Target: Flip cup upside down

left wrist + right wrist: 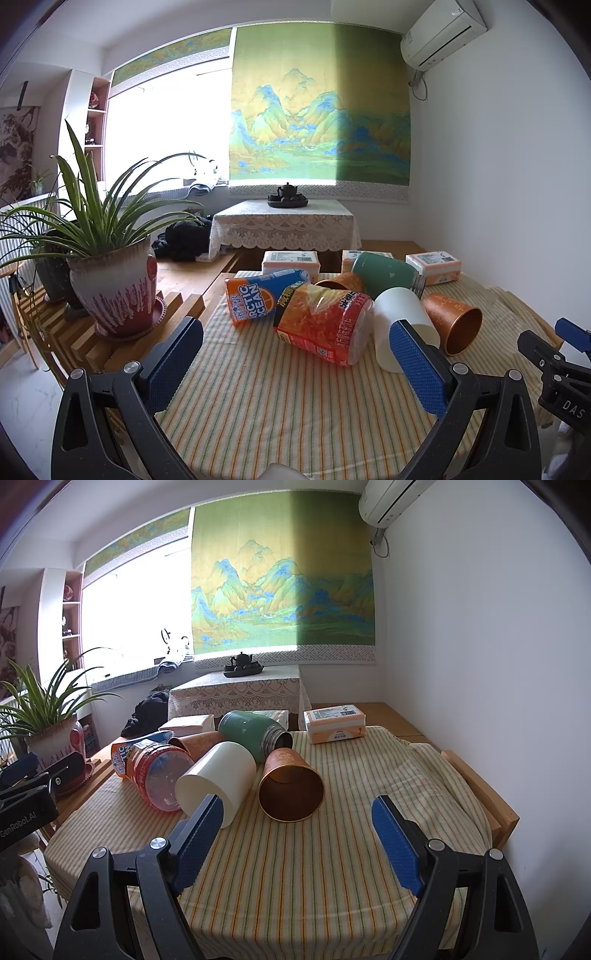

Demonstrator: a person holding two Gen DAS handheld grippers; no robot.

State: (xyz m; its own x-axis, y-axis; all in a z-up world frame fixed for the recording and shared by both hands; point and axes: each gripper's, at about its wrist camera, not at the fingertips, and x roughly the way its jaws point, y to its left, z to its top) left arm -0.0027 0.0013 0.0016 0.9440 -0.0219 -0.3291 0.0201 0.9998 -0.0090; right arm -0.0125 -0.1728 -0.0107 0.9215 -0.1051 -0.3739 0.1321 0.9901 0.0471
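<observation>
Several cups lie on their sides on the striped cloth: a white cup (pixel 402 325) (pixel 218 779), an orange paper cup (pixel 452 323) (pixel 290 788) with its mouth facing me, a second orange cup (pixel 341 283) (pixel 194 744) behind, and a green metal mug (pixel 388 275) (pixel 253 734). My left gripper (pixel 295 360) is open and empty, a short way in front of the pile. My right gripper (pixel 297 840) is open and empty, just short of the orange paper cup. The right gripper (pixel 561 354) also shows at the right edge of the left wrist view.
A clear orange-labelled plastic jar (pixel 325 325) (pixel 159 775) and an Arctic Ocean carton (pixel 262 293) (pixel 122 755) lie left of the cups. Tissue packs (pixel 434 267) (pixel 334 722) sit behind. A potted plant (pixel 114 288) stands on a slatted stand at left. The table edge (pixel 484 786) runs at right.
</observation>
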